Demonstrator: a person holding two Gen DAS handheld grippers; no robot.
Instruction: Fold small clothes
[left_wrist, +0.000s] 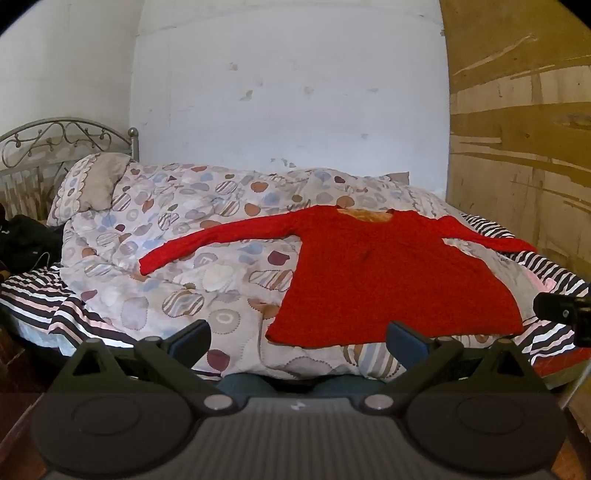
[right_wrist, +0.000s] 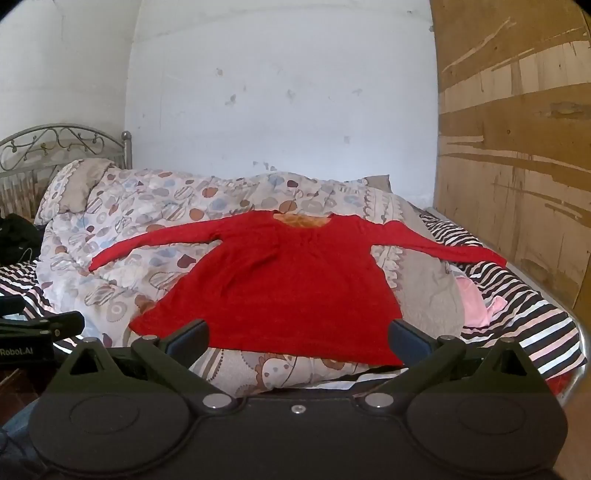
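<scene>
A red long-sleeved top (left_wrist: 388, 273) lies spread flat on the bed's patterned duvet (left_wrist: 177, 236), neck toward the wall, both sleeves stretched out sideways. It also shows in the right wrist view (right_wrist: 280, 284). My left gripper (left_wrist: 299, 338) is open and empty, held in front of the bed, left of the top's hem. My right gripper (right_wrist: 299, 338) is open and empty, just short of the hem's middle. The right gripper's tip shows at the right edge of the left wrist view (left_wrist: 565, 310). The left gripper shows at the left edge of the right wrist view (right_wrist: 40, 325).
The duvet (right_wrist: 122, 206) covers a striped sheet (right_wrist: 532, 306). A pillow (left_wrist: 92, 184) and metal headboard (left_wrist: 55, 140) stand at the left. A pink cloth (right_wrist: 476, 299) lies right of the top. A wooden panel (right_wrist: 517, 147) borders the bed's right side. A dark bundle (left_wrist: 26, 240) sits at the left.
</scene>
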